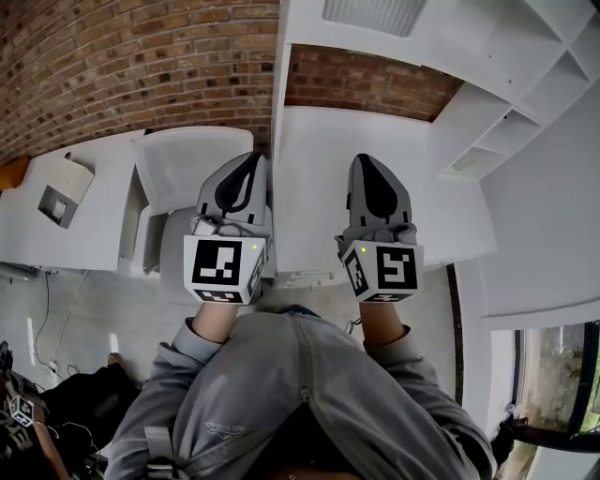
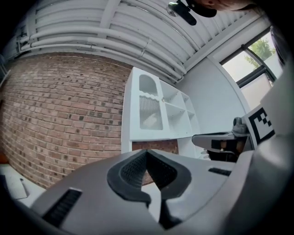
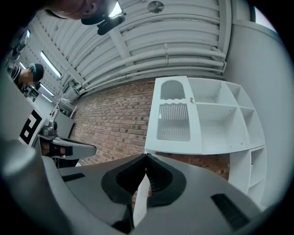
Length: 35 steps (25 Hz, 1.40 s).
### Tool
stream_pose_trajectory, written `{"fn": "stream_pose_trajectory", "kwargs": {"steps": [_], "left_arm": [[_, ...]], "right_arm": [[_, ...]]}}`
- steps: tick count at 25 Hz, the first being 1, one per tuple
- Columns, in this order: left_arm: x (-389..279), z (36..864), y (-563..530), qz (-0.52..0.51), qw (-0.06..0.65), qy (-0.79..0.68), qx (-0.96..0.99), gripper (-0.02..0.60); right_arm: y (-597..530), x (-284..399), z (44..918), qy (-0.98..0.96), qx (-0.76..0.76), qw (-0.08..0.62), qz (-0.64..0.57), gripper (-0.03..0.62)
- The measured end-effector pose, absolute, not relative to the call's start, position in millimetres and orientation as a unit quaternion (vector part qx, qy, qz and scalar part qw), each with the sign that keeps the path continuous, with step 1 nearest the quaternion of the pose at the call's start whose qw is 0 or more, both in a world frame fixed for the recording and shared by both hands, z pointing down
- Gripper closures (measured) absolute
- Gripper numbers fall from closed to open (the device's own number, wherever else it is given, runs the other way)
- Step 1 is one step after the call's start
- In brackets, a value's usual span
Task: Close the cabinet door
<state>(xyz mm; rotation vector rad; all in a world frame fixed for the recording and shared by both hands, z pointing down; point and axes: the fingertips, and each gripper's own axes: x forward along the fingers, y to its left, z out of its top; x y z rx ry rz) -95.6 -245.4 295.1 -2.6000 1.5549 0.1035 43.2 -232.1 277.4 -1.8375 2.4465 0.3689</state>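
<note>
the cabinet door (image 3: 174, 117) sits high on the white cabinet and looks flush with its frame, so closing seems done. left gripper (image 1: 251, 161) and right gripper (image 1: 367, 161) hang below it, fingers pressed together, empty.

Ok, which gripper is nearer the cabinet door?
Right, it seems. The right gripper sits below the door, in line with it; the left gripper is below and off to its left.
</note>
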Motion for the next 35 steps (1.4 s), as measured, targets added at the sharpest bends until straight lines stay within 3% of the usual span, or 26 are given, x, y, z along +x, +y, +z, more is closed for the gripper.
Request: {"fn": "stream_pose_trajectory", "kwargs": {"steps": [20,35], "left_arm": [[-76,339,-255,0.009,0.013,0.515,-0.857,0.575],[-54,339,-269,0.000,0.019,0.513,-0.858,0.575]], "right_arm": [[-248,13,330,0.838,-0.540,0.001,0.071,0.569],[-265,44,334,0.837,-0.544,0.010,0.061,0.569]]}}
